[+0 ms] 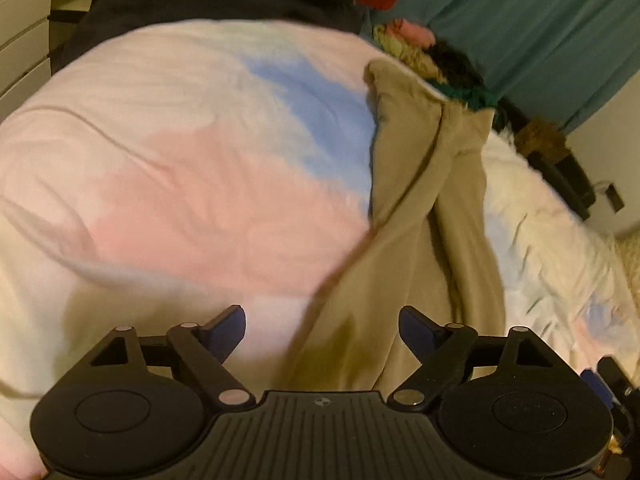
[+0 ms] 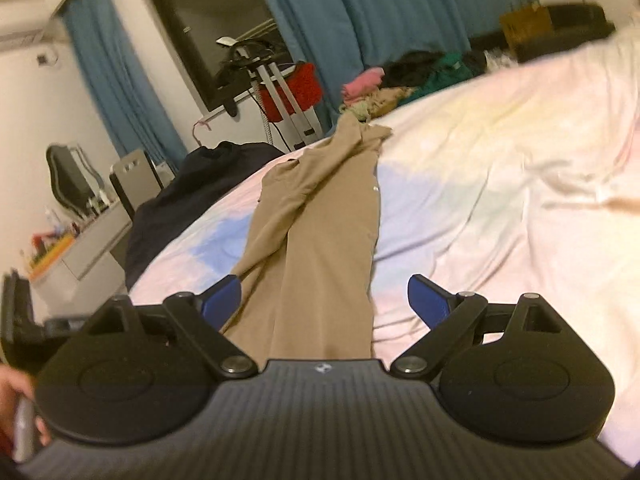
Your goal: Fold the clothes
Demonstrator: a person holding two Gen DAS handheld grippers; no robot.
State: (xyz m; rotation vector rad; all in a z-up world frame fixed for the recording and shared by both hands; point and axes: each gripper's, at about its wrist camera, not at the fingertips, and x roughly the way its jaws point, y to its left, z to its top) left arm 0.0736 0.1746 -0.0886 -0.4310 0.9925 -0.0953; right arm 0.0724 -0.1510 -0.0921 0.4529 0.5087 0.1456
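Observation:
Tan trousers (image 1: 416, 216) lie stretched lengthwise on a pastel pink, blue and white bedspread (image 1: 192, 184). In the left wrist view they run from the near centre up to the right. My left gripper (image 1: 322, 330) is open and empty, hovering above their near end. In the right wrist view the trousers (image 2: 316, 248) run from the near centre away toward the far bed edge. My right gripper (image 2: 324, 300) is open and empty, with its jaws either side of the near end of the trousers.
A pile of mixed clothes (image 2: 384, 88) lies at the far end of the bed (image 2: 500, 200). A dark garment (image 2: 180, 196) hangs over the bed's left edge. Teal curtains (image 2: 360, 12), a red bin on a stand (image 2: 294, 90) and a desk (image 2: 80, 248) stand beyond.

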